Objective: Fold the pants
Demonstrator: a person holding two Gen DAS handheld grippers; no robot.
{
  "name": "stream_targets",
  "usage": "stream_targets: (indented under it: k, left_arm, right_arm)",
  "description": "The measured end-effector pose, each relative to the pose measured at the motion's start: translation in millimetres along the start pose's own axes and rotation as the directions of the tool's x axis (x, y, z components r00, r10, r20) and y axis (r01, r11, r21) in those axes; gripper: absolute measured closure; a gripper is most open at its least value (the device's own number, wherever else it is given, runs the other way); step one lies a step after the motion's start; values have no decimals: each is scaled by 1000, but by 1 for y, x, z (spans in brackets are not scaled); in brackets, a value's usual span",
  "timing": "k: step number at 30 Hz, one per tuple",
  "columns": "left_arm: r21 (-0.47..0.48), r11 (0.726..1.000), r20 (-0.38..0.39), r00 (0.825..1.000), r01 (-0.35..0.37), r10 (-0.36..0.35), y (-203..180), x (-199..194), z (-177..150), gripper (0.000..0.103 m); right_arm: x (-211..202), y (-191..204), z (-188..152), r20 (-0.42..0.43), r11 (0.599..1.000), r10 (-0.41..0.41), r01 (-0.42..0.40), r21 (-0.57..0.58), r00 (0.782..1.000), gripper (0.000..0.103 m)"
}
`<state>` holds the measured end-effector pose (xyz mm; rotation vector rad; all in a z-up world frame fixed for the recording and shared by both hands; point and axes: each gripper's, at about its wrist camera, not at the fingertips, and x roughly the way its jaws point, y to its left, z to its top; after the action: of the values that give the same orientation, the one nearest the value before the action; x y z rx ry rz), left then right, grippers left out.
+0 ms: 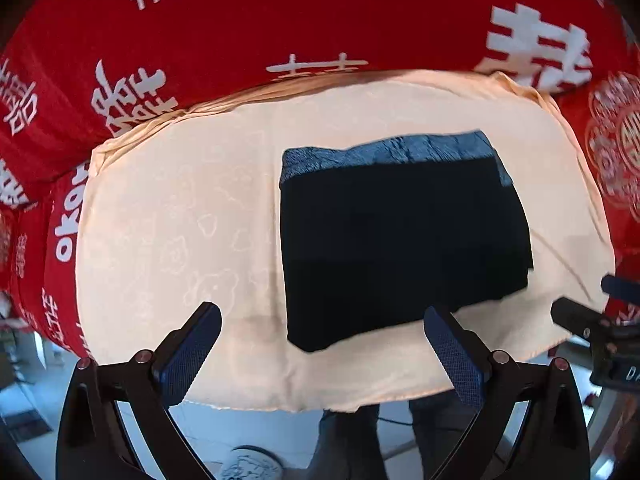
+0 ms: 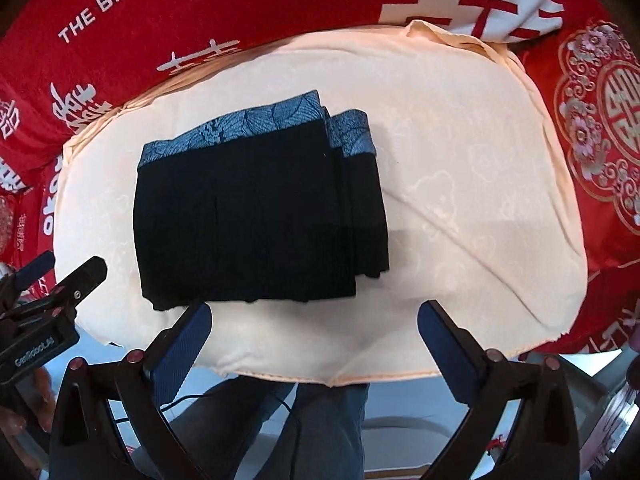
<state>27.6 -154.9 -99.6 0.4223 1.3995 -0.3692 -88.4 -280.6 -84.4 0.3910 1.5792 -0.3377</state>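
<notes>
The black pants [image 1: 400, 240] lie folded into a compact rectangle on a cream cloth [image 1: 180, 220], with a blue patterned waistband along the far edge. In the right wrist view the pants [image 2: 256, 216] show stacked layers stepped at the right side. My left gripper [image 1: 322, 316] is open and empty, hovering above the cloth's near edge in front of the pants. My right gripper [image 2: 314, 314] is open and empty, just in front of the pants' near edge. Each gripper shows in the other's view, at the frame edge [image 1: 584, 320] [image 2: 68, 276].
A red cloth with white characters [image 1: 280, 20] covers the surface around and behind the cream cloth [image 2: 460, 220]. The surface's near edge runs just below the grippers; floor and a person's legs [image 2: 320, 420] show beneath it.
</notes>
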Motion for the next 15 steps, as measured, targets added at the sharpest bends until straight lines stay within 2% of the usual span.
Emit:
stream_targets:
  k: [7,15]
  left_arm:
    - [51,999,-21,1000,4,-3,-2,-16,-4,1]
    - [16,1000,22,1000,11,-12,3,-34,6,1]
  right_arm:
    - [-18,4,-16,19,1000,-8,8,27,1000,0]
    - [-34,3,-27,57,997,-24,20,69,998,0]
